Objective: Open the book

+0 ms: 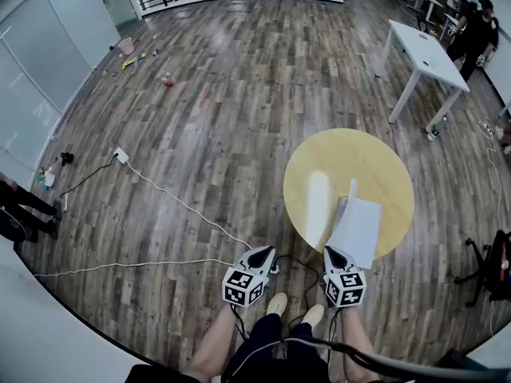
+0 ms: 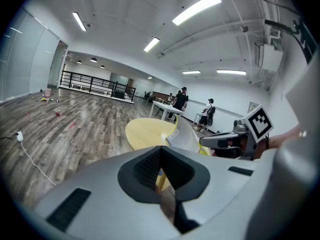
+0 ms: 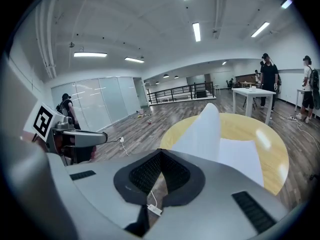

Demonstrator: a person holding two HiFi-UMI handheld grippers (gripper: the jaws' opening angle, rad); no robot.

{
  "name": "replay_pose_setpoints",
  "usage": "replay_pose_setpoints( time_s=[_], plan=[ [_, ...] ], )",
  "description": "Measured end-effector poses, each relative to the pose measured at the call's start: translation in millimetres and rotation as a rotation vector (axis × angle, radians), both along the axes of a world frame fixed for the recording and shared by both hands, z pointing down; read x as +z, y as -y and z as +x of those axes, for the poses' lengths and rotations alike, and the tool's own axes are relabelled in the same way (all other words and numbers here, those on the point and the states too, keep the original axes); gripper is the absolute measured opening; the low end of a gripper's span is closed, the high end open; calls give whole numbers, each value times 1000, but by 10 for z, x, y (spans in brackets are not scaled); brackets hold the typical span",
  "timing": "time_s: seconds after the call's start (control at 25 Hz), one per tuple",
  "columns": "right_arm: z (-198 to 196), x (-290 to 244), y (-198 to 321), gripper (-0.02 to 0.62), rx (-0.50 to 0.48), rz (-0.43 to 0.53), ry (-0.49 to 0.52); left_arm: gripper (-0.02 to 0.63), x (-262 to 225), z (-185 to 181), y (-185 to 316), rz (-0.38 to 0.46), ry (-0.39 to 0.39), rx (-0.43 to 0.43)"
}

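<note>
**Left gripper** [image 2: 160,148]: The jaws are together. The ribbed black pads meet at the tips and nothing sits between them.

**Right gripper** [image 3: 160,152]: The jaws are also closed tip to tip and hold nothing. A small white plug [image 3: 154,209] on a thin lead shows through the opening behind the tips.

**Book** [image 3: 237,156]: The book lies open on the round yellow table [image 3: 272,134], at the table edge nearest the grippers. It is ahead of the right jaws and slightly to their right, and does not touch them. One leaf [image 3: 210,126] stands up from the book in a curve on the side closest to the right jaws. The remaining pages lie flat beyond it. From the left jaws, the book is ahead and to the right, farther off than from the right jaws.

**Relative position of the grippers:** In the head view, both grippers are held side by side and apart from each other, and both point toward the table. The right jaw tips are near the book's closest corner. The left jaw tips are over the wooden floor [image 1: 239,102], short of the table edge.

**Surroundings:** A white cable [image 1: 184,206] runs across the floor to the left of the left jaws. A white rectangular table [image 1: 423,50] stands well beyond the round table, ahead and to the right of both jaw pairs, and people [image 1: 477,24] stand beside it.
</note>
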State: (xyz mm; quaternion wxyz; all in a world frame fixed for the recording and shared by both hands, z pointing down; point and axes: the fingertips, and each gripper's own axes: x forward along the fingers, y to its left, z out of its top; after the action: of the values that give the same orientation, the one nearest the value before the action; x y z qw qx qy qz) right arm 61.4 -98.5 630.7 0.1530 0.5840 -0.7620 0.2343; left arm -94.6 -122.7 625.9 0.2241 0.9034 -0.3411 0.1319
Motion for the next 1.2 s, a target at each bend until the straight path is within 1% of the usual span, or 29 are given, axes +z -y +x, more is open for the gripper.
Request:
replay_pose_setpoints(
  time_s=[0.28,0.64,0.84,1.2],
  plan=[
    [-324,183,108,3,-54,-40,6,-2,104,-284,52,-21,1,-46],
    [-593,561,167,3,-99,-112,23,-2,347,-564,81,-67,3,-106],
    [-721,745,242,3,-125,-140,40,-2,510,-637,134,-89,6,-129],
    [-930,1016,329,3,-173,-193,46,-2,653,-681,215,-116,10,-136]
  ],
)
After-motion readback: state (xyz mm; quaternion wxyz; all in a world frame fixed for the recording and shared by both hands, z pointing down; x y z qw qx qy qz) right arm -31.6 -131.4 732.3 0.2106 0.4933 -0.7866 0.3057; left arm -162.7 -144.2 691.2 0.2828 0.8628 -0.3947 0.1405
